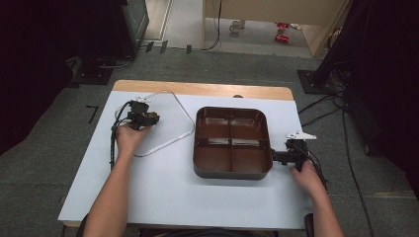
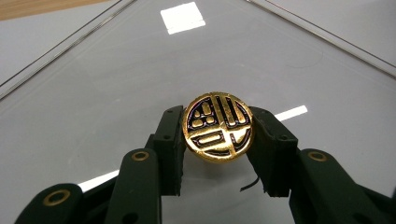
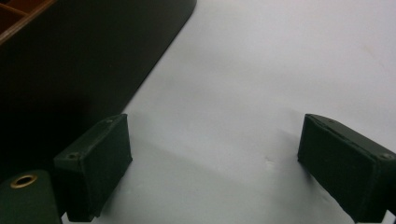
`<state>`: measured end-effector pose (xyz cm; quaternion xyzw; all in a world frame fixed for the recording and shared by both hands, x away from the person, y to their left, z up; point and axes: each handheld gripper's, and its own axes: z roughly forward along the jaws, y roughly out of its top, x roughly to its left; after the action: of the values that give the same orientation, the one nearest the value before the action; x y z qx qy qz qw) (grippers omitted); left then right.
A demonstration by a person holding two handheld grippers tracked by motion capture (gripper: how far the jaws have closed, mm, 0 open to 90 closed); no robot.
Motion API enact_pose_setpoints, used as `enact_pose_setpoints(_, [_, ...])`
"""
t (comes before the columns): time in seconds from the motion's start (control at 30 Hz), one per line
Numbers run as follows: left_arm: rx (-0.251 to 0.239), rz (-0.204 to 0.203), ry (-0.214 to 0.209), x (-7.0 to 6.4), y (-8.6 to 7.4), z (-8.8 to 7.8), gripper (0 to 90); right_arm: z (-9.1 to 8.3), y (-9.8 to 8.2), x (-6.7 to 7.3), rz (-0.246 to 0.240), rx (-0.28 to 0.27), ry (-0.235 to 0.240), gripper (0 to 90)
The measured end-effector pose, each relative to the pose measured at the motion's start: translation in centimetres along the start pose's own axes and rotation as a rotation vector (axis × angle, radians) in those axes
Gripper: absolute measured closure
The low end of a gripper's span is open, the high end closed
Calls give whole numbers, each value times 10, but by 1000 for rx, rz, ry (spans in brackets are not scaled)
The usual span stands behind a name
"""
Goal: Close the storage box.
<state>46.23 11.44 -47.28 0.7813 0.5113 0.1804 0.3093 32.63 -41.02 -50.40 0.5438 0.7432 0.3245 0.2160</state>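
Left claw point(image 2: 217, 140): closed on a round gold disc point(image 2: 218, 127), gripped edge to edge between the two black pads; in the high view it point(image 1: 143, 118) is seen at the table's left, inside a clear three-cornered sheet.
Disc: a gold face with dark recessed markings is shown; it is held just above the clear sheet point(image 2: 116, 74), and whether it touches the sheet cannot be told.
Handling of the disc: it is judged to be stiff, small and probably light; the shiny rim is likely to be slippery, so a slip or a twist between the pads is to be guarded against. It is best taken across its widest part, rim against pad, as it is now.
Tray point(image 1: 232, 143): a brown tray with four compartments is set at mid-table; nothing can be made out in them.
Right claw point(image 3: 215, 168): held wide apart, with nothing between its pads; it point(image 1: 279, 157) is seen just beside the tray's right wall, low over the white table point(image 1: 163, 187).
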Motion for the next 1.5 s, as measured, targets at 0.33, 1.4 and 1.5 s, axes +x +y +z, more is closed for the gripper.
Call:
enact_pose_setpoints(0.33, [30, -3, -25, 0, 4, -6, 593, 0, 0, 0, 0, 0, 0, 91])
enact_pose_setpoints(1.4, [-81, 27, -84, -12, 34, -82, 594, 0, 0, 0, 0, 0, 0, 91])
enact_pose_setpoints(1.5, [-94, 32, -114, -20, 37, -85, 594, 0, 0, 0, 0, 0, 0, 91])
